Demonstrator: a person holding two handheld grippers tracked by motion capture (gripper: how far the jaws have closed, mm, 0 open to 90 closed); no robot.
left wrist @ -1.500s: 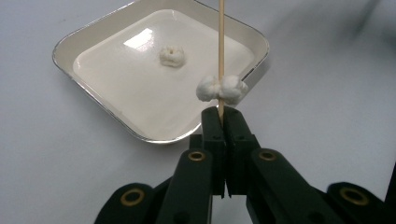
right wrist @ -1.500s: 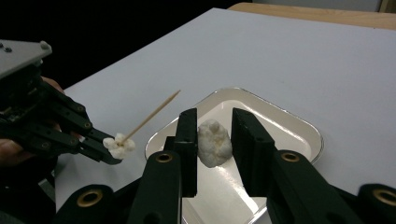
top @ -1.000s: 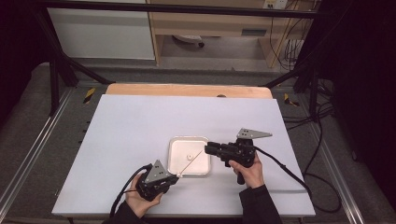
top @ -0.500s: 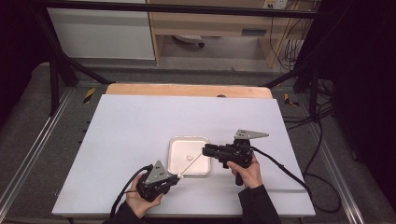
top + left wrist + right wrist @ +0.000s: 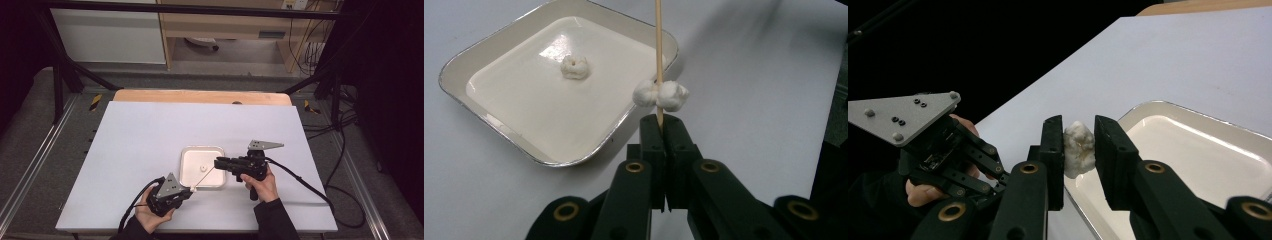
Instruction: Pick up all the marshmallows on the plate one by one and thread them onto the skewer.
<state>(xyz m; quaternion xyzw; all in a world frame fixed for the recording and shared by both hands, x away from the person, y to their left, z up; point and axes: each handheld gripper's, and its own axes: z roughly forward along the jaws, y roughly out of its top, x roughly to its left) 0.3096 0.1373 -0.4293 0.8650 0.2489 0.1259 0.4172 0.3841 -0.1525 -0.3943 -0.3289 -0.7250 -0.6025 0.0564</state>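
Note:
My left gripper (image 5: 189,189) (image 5: 663,125) is shut on the lower end of a thin wooden skewer (image 5: 204,176) (image 5: 657,50). A white puffy piece (image 5: 660,95) is threaded on the skewer just above the jaws. The skewer slants up over a white square tray (image 5: 184,170) (image 5: 499,125), where another white piece (image 5: 203,168) (image 5: 574,66) lies. My right gripper (image 5: 218,162) (image 5: 1078,125) is at the skewer's far tip, over the tray's right side. Its jaws have just been closing and now pinch a white lump (image 5: 1079,147).
The tray (image 5: 1148,106) sits near the front of a white tabletop (image 5: 150,140). A wooden strip (image 5: 200,96) runs along the back edge. Cables (image 5: 310,185) trail off to the right. The left hand and its gripper (image 5: 928,145) are close to my right jaws.
The right gripper has edged slightly toward the near side and the skewer's tip. The left gripper and skewer have stayed put.

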